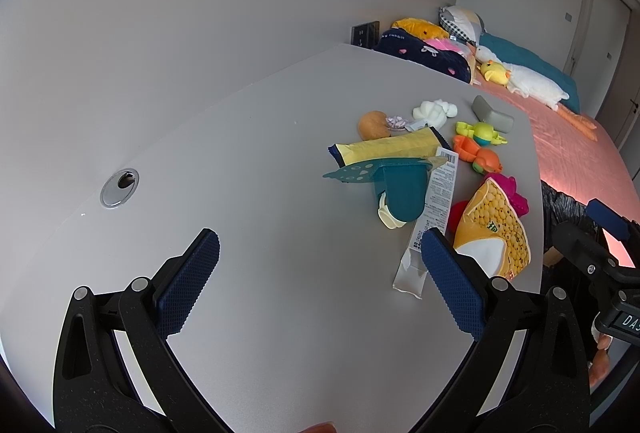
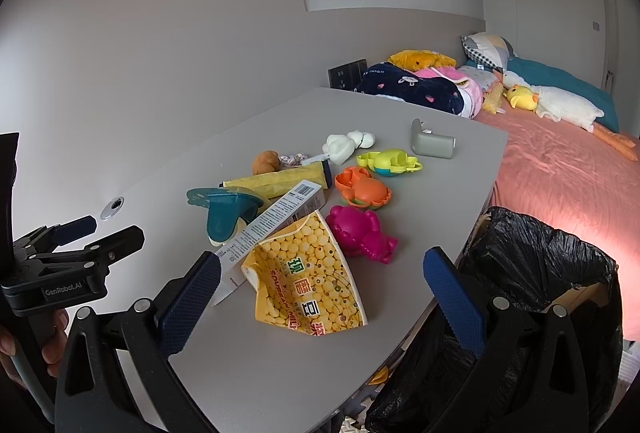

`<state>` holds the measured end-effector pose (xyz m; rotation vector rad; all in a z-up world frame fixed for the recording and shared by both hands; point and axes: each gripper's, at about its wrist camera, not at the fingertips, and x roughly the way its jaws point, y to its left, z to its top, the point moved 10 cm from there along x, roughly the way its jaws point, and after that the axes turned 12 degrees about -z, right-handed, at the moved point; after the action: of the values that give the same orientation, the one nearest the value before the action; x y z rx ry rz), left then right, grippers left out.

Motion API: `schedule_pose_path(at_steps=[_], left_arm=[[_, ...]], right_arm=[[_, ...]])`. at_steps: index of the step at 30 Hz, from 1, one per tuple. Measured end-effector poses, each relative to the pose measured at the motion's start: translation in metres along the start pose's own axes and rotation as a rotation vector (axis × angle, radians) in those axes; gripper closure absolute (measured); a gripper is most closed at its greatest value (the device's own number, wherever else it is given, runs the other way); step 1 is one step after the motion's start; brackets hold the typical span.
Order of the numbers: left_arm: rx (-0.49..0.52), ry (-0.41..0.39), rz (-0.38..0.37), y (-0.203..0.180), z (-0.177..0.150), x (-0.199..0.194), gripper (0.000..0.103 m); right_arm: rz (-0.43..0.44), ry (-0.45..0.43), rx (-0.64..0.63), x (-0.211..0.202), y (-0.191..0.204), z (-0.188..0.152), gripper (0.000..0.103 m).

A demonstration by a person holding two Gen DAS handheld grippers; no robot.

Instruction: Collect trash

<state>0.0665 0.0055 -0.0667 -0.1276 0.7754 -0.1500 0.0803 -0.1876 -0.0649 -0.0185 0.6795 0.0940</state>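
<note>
A flattened yellow corn-print paper cup (image 2: 312, 277) (image 1: 494, 229) lies on the grey table near its front right edge. A long white box (image 2: 270, 233) (image 1: 430, 213) lies beside it, partly under a teal plastic piece (image 1: 394, 189) (image 2: 224, 213). A yellow wrapper (image 1: 390, 149) (image 2: 280, 177) lies behind them. My left gripper (image 1: 320, 265) is open and empty above the table, its right finger over the white box. My right gripper (image 2: 322, 289) is open and empty, hovering just over the cup. A bin lined with a black bag (image 2: 536, 273) stands off the table's right edge.
Plastic toys lie on the table: magenta (image 2: 364, 233), orange (image 2: 362, 189), green-yellow (image 2: 390, 161). A white crumpled lump (image 2: 344, 145), a brown ball (image 2: 266, 161) and a grey block (image 2: 434, 143) sit farther back. A cable hole (image 1: 120, 187) is at left. A pink bed (image 2: 560, 169) lies beyond.
</note>
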Motion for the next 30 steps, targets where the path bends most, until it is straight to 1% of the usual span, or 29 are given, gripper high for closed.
schedule_pose_path(at_steps=[24, 30], left_arm=[[0.007, 0.003, 0.007, -0.0027, -0.0047, 0.004, 0.006], [0.006, 0.006, -0.002, -0.0043, -0.0056, 0.0057, 0.006]], right_arm=[[0.0, 0.006, 0.008, -0.0005, -0.0016, -0.0004, 0.002], [0.0, 0.007, 0.01, -0.001, -0.0021, -0.0009, 0.002]])
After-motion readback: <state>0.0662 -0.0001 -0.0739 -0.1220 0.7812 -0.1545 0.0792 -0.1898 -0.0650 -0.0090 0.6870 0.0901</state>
